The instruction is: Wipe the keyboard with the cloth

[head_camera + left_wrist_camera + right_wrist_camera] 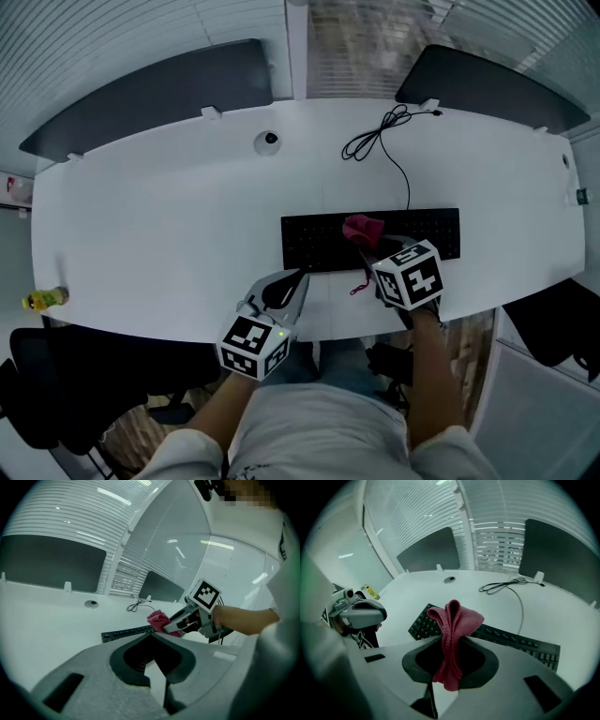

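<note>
The cloth (452,620), a pink bunched rag, is clamped in the right tongs (451,645): both jaws press on its middle, so a folded loop stands up past the tips and a tail hangs down between the dark pads. From the head view it sits over the middle of the keyboard (319,242), toward its rear edge; it seems to rest on the keys, though the angle does not settle whether it touches. The keyboard is black and lies flat across the white tabletop (159,225), close to the near edge and right of centre.

The left tongs (153,634) are clenched with nothing in them (the tips meet in a point and only tabletop shows behind). In the head view they hang at the near edge of the tabletop, their tips just beside the keyboard's front left corner, well apart from the cloth. Each of the 2 grippers carries its marker cube toward the person.

A thin black cable (380,136) runs from the keyboard's rear edge to a loose coil near the far side. A small round fitting (269,141) sits in the tabletop left of the coil. A yellow bottle (45,298) lies at the far left edge. 2 dark panels (159,89) stand behind the tabletop.
</note>
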### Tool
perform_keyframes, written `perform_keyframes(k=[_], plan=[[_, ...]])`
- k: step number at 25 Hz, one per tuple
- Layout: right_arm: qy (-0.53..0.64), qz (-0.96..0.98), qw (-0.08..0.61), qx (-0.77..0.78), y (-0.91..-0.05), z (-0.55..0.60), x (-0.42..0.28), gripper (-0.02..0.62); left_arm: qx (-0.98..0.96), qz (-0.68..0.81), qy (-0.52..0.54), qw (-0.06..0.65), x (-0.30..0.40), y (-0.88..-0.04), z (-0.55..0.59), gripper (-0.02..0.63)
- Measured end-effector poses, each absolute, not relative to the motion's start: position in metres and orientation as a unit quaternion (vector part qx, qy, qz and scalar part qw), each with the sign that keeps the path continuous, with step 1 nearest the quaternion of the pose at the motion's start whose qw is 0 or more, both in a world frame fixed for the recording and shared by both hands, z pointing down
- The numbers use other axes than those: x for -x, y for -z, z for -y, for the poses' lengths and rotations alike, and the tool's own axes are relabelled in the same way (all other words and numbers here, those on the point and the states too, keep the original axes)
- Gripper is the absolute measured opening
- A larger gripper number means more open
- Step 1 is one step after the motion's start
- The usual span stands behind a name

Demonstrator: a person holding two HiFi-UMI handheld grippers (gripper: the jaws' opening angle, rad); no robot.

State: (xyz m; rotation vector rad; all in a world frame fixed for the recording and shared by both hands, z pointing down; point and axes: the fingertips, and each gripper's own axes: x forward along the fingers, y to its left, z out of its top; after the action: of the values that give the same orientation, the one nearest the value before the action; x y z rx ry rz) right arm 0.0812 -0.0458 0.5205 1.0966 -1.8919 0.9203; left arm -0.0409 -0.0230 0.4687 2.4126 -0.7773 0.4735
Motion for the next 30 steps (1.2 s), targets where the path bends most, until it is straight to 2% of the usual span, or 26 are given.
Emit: perform_keyframes(k=[10, 15, 21, 30], plan=[[-0.393, 0.649, 0.378, -0.531, -0.526, -0.03, -0.261, 0.071, -0.924, 0.21, -0.191, 0.257, -0.067, -0.462, 0.0, 0.011], [-0.405, 0.613, 0.383, -0.56, -0.535, -0.062, -0.325, 0.071, -0.926, 0.196, -0.2, 0.254, -0.098, -0.467, -0.014, 0.011], [-0.413, 0.599, 0.397, -0.559, -0.551, -0.073, -0.358, 0.071, -0.922, 0.202, -0.207, 0.256, -0.118, -0.468, -0.025, 0.011], [-0.418, 0.605, 0.407, -0.542, -0.569, -0.069, -0.353, 0.071, -0.914, 0.226, -0.213, 0.261, -0.115, -0.474, -0.027, 0.011]])
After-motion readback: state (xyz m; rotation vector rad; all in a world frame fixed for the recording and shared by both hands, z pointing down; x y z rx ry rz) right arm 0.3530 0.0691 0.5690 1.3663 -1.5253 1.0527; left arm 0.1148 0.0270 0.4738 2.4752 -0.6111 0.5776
